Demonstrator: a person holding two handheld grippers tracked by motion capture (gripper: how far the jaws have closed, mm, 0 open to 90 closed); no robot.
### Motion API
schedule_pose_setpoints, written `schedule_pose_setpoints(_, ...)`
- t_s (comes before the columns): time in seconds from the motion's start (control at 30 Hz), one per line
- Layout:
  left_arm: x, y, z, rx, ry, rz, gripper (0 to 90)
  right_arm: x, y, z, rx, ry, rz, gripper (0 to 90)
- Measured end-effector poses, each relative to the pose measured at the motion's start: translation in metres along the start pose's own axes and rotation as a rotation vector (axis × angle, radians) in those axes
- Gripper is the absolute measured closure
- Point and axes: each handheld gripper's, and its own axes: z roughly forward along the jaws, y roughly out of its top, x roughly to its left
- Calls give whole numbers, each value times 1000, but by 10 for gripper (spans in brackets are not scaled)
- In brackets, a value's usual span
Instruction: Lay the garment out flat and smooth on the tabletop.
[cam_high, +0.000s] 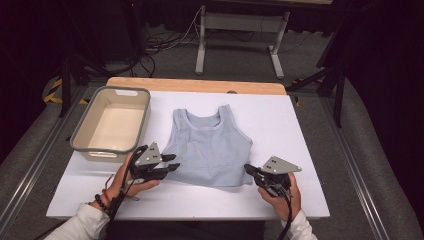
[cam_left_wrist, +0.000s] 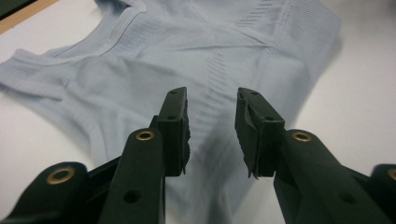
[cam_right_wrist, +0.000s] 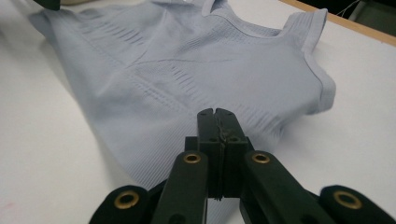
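High view: with the left hand-held gripper (cam_high: 172, 166) parted and the right hand-held gripper (cam_high: 248, 170) clenched empty, the pale blue ribbed tank top (cam_high: 210, 147) is best pinched at both hem corners.

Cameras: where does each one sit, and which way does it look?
High view: above the person's side, looking forward and down at the white table; both hands show.
Left gripper view: rides the left gripper, facing its open jaws.
Right gripper view: rides the right gripper, jaws shut.
All share the pale blue ribbed tank top.
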Motion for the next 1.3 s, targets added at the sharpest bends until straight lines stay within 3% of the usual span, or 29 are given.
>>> schedule_pose_setpoints(0.13, 8, 4, 22, 54, 8, -2, 564, -2, 4, 19, 29, 1, 11, 743)
schedule_pose_setpoints(0.23, 11, 1, 33, 105, -5, -2, 491, -6, 4, 31, 54, 6, 16, 755)
schedule_pose_setpoints(0.37, 11, -4, 38, 147, 10, 14, 538, -6, 5, 43, 84, 8, 9, 804)
schedule_pose_setpoints(0.43, 10, -7, 41, 170, 19, 20, 557, -2, 3, 52, 120, 5, -25, 804)
schedule_pose_setpoints(0.5, 8, -8, 42, 165, 28, 41, 579, 3, -1, 61, 155, -7, -52, 810)
schedule_pose_setpoints(0.57, 8, -8, 41, 172, 38, 59, 608, 3, -2, 62, 144, -8, -44, 812)
schedule_pose_setpoints(0.73, 10, -10, 40, 169, 47, 36, 610, 2, -5, 61, 126, -4, -28, 807)
schedule_pose_setpoints(0.8, 10, -11, 38, 169, 50, 39, 610, 2, -4, 59, 122, -6, -35, 777)
schedule_pose_setpoints(0.9, 10, -11, 36, 162, 70, 45, 610, -2, -2, 54, 85, -4, 0, 674)
schedule_pose_setpoints(1.07, 8, -8, 27, 116, 128, 59, 617, -17, 3, 40, 16, -46, 42, 556)
schedule_pose_setpoints(1.17, 12, -7, 21, 51, 145, 13, 588, -31, 4, 33, -13, -101, 90, 500)
schedule_pose_setpoints(1.27, 16, -6, 22, 47, 184, -6, 530, -46, 6, 28, -44, -128, 142, 445)
schedule_pose_setpoints(1.3, 18, -7, 24, 43, 179, -25, 503, -51, 7, 28, -39, -141, 155, 433)
